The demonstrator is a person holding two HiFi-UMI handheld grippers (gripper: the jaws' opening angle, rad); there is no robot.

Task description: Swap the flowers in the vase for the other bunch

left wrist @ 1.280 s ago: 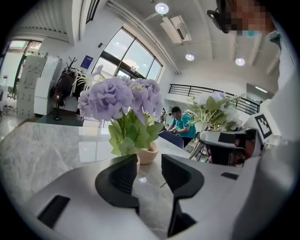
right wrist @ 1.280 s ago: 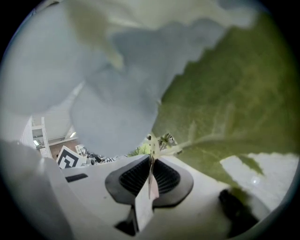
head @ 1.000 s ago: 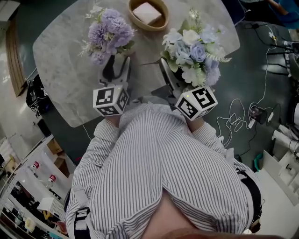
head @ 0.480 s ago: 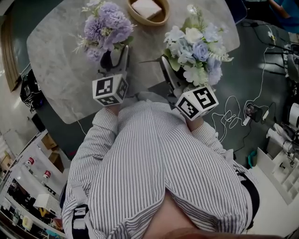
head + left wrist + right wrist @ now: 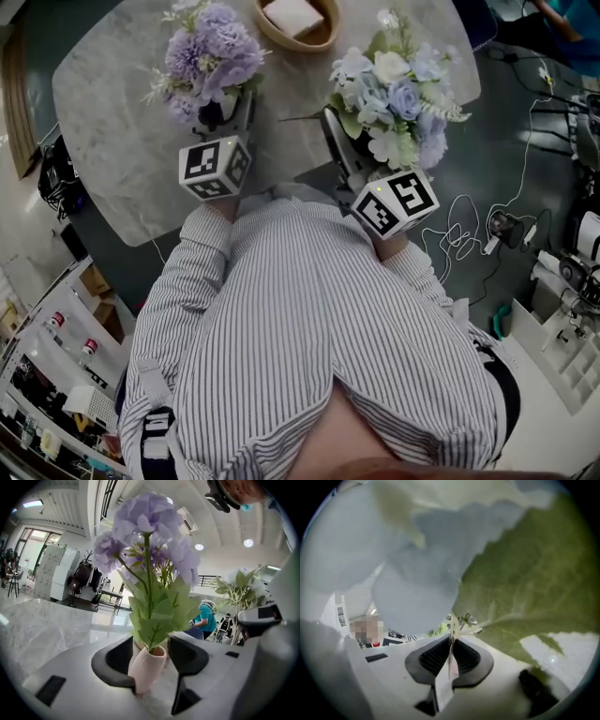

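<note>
A small pink vase (image 5: pixel 147 667) with a purple bunch (image 5: pixel 208 56) stands on the marble table (image 5: pixel 122 141). My left gripper (image 5: pixel 225 117) reaches in at the vase. Its jaws have just been opening and now stand wide on either side of the vase (image 5: pixel 214 114) without pressing on it. In the left gripper view (image 5: pixel 149 656) the purple flowers (image 5: pixel 145 531) tower over the jaws. My right gripper (image 5: pixel 339 141) is shut on the thin stem of a blue-and-white bunch (image 5: pixel 389 94), held above the table's near edge. Its leaves and petals (image 5: pixel 525 573) fill the right gripper view (image 5: pixel 450 660).
A wooden bowl (image 5: pixel 323 33) with a white block in it sits at the table's far side between the two bunches. Cables (image 5: pixel 469 234) trail on the floor to the right. Shelving (image 5: pixel 66 366) stands at lower left. A paper tag (image 5: pixel 443 686) hangs from the held stem.
My left gripper has moved forward to the vase, so its jaws now flank it. The right gripper and its bunch have stayed where they were.
</note>
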